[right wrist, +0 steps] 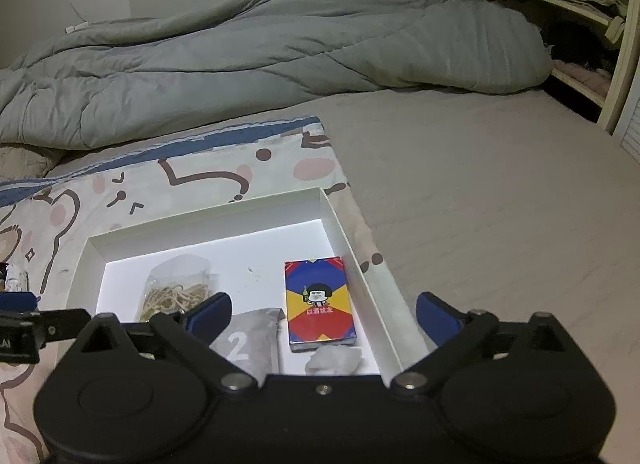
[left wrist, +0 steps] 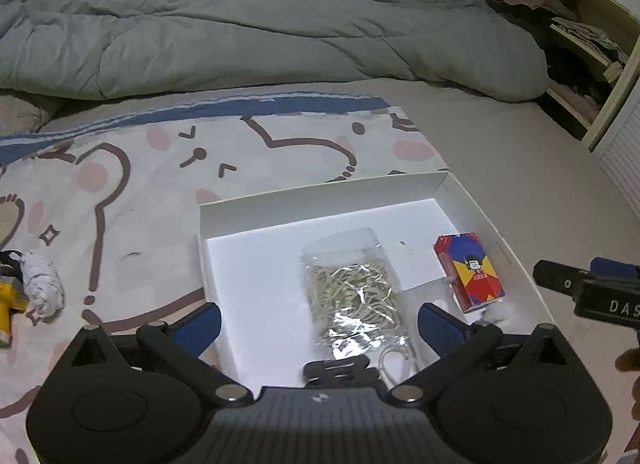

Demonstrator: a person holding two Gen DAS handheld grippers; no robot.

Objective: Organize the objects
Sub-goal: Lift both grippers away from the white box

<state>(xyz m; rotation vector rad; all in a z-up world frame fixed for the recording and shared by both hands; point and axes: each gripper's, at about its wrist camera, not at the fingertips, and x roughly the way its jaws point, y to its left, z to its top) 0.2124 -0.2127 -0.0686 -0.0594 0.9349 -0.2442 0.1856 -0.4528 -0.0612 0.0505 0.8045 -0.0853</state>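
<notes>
A shallow white box (left wrist: 312, 199) (right wrist: 200, 223) lies on the bed. In it are a clear bag of rubber bands (left wrist: 352, 288) (right wrist: 176, 292), a red, blue and yellow card pack (left wrist: 470, 272) (right wrist: 318, 304), a grey pouch marked 2 (right wrist: 248, 340), a crumpled white wad (right wrist: 334, 358) and a black clip (left wrist: 340, 370). My left gripper (left wrist: 318, 322) is open and empty over the box's near edge. My right gripper (right wrist: 324, 316) is open and empty above the card pack; it also shows in the left wrist view (left wrist: 592, 288).
A white crumpled bundle (left wrist: 42, 284) and a yellow object (left wrist: 10, 304) lie on the cartoon-print sheet (left wrist: 140, 191) left of the box. A grey quilt (left wrist: 240, 31) is heaped at the back. A shelf of clothes (left wrist: 580, 47) stands at the right.
</notes>
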